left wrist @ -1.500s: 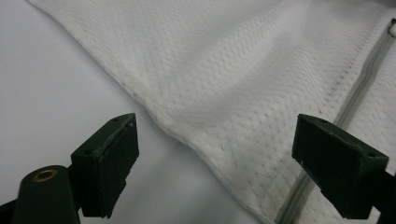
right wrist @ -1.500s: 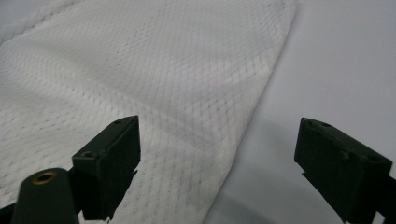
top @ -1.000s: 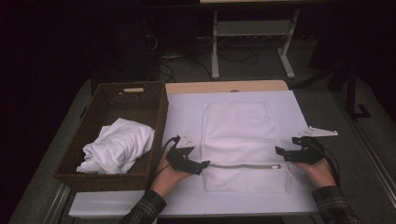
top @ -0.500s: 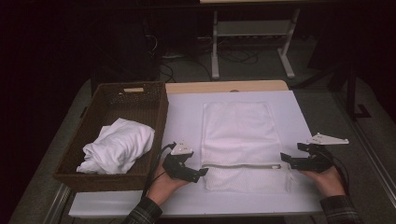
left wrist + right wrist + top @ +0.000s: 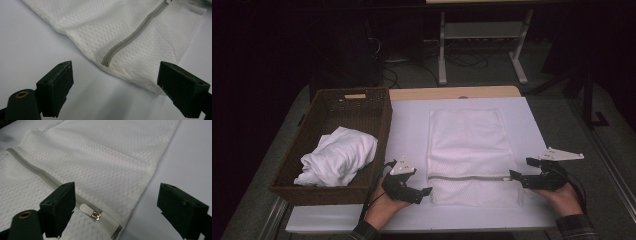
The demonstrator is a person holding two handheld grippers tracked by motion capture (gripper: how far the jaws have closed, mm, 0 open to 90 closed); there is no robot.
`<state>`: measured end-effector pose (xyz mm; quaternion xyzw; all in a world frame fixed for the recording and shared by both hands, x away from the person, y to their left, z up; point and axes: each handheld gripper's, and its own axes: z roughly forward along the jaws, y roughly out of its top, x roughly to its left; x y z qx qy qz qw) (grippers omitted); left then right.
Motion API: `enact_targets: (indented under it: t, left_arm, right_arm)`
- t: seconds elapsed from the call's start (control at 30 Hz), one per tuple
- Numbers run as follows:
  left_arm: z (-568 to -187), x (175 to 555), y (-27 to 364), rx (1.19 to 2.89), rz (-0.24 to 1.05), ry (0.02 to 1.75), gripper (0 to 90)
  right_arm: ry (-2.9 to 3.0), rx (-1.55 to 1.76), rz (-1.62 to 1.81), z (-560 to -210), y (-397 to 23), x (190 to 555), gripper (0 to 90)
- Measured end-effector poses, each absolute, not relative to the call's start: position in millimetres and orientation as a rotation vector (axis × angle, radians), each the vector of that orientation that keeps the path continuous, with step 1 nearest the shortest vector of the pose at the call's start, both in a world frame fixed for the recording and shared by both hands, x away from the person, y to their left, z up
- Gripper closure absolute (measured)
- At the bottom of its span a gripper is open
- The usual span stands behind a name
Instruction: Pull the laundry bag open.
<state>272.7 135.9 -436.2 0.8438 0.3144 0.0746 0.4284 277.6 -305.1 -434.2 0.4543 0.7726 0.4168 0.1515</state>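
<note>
While the mesh bag (image 5: 469, 152) lies flat on the counter (image 5: 407, 125), the left claw (image 5: 424, 192) gapes open just off its left zip end, apparently not touching. Across the bag, the right claw (image 5: 518, 176) stands open over the zip pull (image 5: 87, 210).

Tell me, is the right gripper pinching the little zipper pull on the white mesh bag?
Apart. In the right gripper view the right gripper has its jaws wide open, and the zipper pull lies free on the mesh bag between them, pressed by neither pad.

no readable text, labels or numbers anywhere
</note>
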Motion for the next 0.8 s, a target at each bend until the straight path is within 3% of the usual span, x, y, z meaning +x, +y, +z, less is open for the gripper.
enact_targets:
  t: [0.37, 0.8]
  left_arm:
    - [-436, 266, 138, 2.09, 0.206, 0.803, 13.0]
    - [-439, 267, 138, 2.081, 0.191, 0.817, 13.0]
  right_arm:
    - [2.251, 1.294, 1.202, -439, -309, 273, 19.3]
    - [2.302, 1.307, 1.216, -455, -329, 273, 41.5]
